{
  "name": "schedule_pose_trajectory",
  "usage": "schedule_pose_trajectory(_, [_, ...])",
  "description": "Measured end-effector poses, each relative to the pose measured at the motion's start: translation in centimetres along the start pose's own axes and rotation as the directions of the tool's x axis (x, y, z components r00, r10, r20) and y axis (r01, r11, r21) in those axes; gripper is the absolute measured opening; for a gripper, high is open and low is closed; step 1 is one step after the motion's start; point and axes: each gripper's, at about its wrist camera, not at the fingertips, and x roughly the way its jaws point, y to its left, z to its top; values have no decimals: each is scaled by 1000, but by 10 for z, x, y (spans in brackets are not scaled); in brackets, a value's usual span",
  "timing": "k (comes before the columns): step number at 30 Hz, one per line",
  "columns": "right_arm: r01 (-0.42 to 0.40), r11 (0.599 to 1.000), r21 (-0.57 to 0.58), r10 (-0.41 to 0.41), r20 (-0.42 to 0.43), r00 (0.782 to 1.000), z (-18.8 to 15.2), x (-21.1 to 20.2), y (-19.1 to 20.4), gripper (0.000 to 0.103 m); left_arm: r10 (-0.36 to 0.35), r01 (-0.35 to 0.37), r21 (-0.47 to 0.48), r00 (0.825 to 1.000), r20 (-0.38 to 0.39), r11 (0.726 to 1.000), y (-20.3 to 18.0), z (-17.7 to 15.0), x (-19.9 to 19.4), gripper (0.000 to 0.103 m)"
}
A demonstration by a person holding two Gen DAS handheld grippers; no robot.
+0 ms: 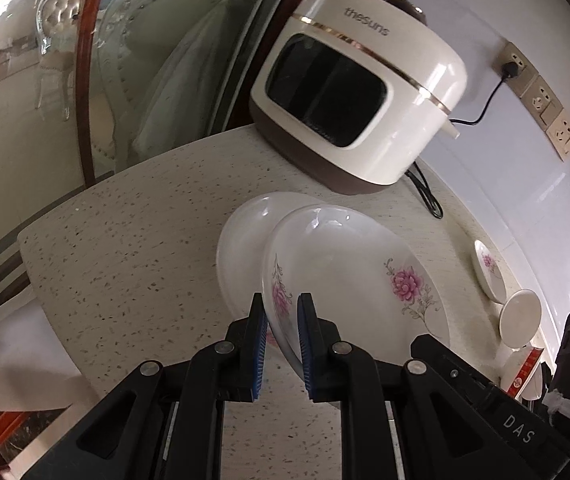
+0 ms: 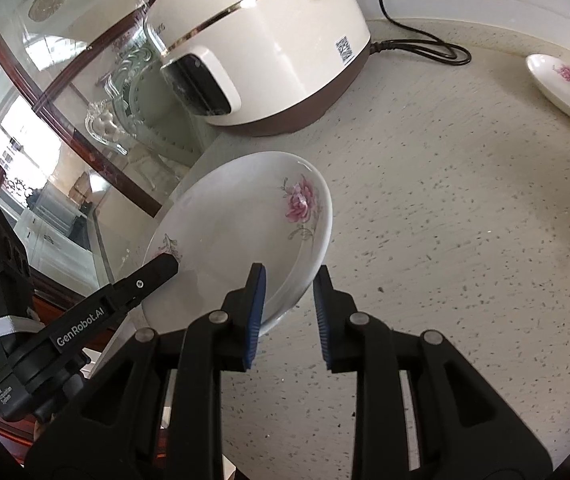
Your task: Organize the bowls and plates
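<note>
Your left gripper (image 1: 281, 344) is clamped on the flowered plate's (image 1: 349, 268) near rim, holding it tilted over the plain plate (image 1: 241, 240) on the countertop (image 1: 133, 232). Right gripper (image 2: 289, 312) straddles the rim, pads not visibly pressing. Level it, then lower it centred.

The upper plate (image 1: 349, 272) hides most of the lower plate (image 1: 245, 240).
</note>
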Motion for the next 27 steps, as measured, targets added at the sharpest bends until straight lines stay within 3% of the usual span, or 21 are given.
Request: schedule_pose_trajectory(27, [25,998,-60,-27,-31,999,2,25,16,35,61,-61,-31,998,13,998,10,-3,8,16])
